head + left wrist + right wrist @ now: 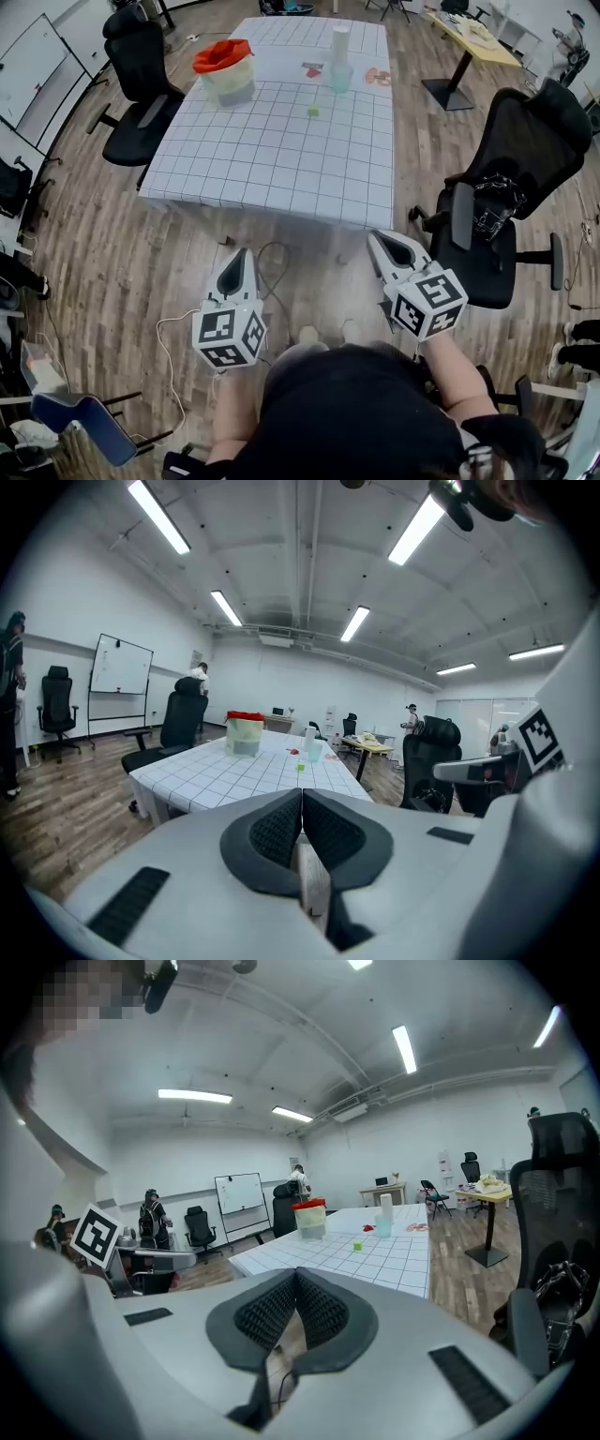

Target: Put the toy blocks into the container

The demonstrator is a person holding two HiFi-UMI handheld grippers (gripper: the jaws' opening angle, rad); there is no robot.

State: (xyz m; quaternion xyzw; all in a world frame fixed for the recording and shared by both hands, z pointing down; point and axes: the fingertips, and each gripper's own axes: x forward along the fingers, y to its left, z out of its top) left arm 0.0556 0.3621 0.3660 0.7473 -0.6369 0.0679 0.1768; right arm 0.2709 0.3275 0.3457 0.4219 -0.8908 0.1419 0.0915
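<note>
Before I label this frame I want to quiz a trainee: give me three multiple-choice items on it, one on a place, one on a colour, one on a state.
1. Where is the green block?
A. On the gridded table
B. Inside the container
C. On the floor

2. What colour is the top of the container?
A. Blue
B. Red
C. Yellow

3. How do the left gripper and the right gripper stand?
A. Both shut, nothing between the jaws
B. Both wide open
C. Each shut on a block

Answers:
1 A: in the head view the block sits on the grid cloth, apart from the container and to its right.
2 B: its top shows red in every view.
3 A: each gripper view shows the pads together and empty.
</note>
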